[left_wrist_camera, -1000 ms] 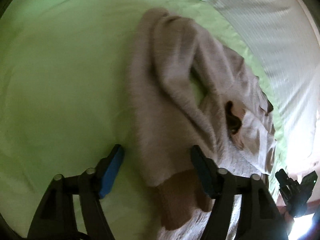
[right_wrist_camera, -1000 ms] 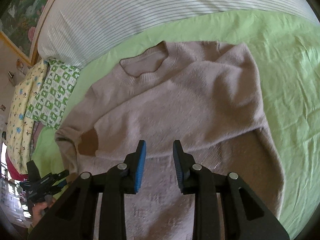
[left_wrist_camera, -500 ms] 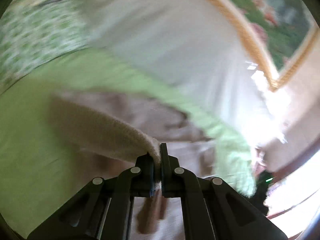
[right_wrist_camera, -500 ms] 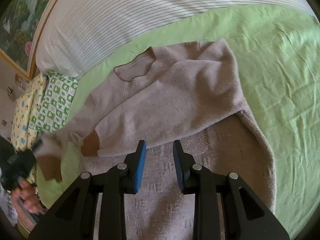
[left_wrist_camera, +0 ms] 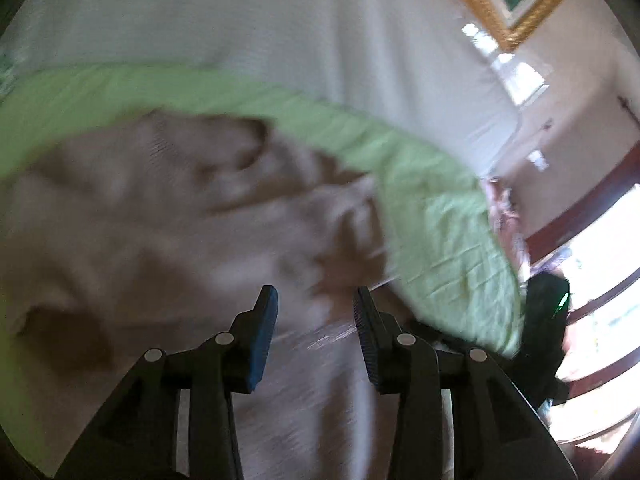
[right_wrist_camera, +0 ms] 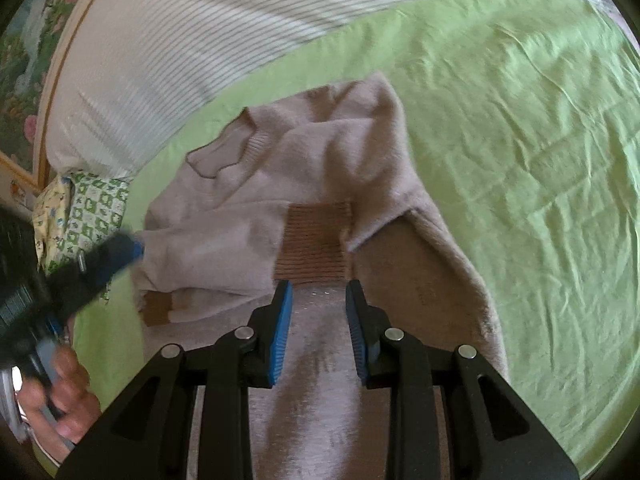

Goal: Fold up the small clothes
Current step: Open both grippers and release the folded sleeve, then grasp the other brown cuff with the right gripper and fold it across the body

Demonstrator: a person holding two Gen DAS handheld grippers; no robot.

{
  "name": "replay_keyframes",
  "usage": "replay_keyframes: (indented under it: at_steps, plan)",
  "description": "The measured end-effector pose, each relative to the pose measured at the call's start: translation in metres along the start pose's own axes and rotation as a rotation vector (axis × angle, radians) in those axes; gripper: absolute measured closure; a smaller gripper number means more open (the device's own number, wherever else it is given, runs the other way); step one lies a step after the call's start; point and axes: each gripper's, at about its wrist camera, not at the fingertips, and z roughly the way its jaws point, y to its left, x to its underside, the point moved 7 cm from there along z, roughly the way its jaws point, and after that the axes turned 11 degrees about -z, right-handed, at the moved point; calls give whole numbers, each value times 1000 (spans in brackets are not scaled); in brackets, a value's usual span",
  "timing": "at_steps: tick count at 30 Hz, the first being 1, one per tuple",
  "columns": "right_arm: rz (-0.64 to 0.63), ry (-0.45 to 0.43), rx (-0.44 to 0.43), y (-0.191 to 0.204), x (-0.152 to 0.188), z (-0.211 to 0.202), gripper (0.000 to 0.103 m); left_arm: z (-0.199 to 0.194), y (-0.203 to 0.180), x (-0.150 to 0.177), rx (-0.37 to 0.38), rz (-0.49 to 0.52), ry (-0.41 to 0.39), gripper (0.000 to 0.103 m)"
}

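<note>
A small beige sweater (right_wrist_camera: pixel 320 168) lies on the green sheet (right_wrist_camera: pixel 520 140), its neck toward the striped pillow. Both sleeves are folded across the body, and their brown cuffs show: one (right_wrist_camera: pixel 316 248) in the middle, one (right_wrist_camera: pixel 158 308) at the left edge. My right gripper (right_wrist_camera: pixel 318 300) is open and empty, just above the sweater's lower body near the middle cuff. My left gripper (left_wrist_camera: pixel 316 312) is open and empty over the blurred sweater (left_wrist_camera: pixel 160 220). It also shows, blurred, at the left of the right wrist view (right_wrist_camera: pixel 100 264).
A white striped pillow (right_wrist_camera: pixel 200 40) lies beyond the sweater. Folded green and yellow patterned clothes (right_wrist_camera: pixel 88 212) sit at the left by the pillow. A framed picture (right_wrist_camera: pixel 24 60) hangs behind. Bare green sheet spreads to the right.
My left gripper took the left sleeve, carried it across the sweater's body, then opened and let it go. The right gripper stayed open over the lower body.
</note>
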Motion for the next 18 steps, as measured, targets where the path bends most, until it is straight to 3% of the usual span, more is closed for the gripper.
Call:
replay_keyframes:
  at_steps: [6,8,10,16,18]
  plan:
    - [-12,14,-1,1,-7,19,71,-35,128,11,-212,-125,-59,61]
    - [-9,15,10,3,-12,29,62,-41,170,8,-293,-153,-63,61]
    - [-7,11,24,3,-17,37,52,-42,200,3,-323,-179,-55,61]
    - [10,83,131,-4,-20,75,48,-24,222,-10,-332,-141,-40,61]
    - [32,110,109,-5,-17,86,48,-13,220,-13,-372,-107,-30,61]
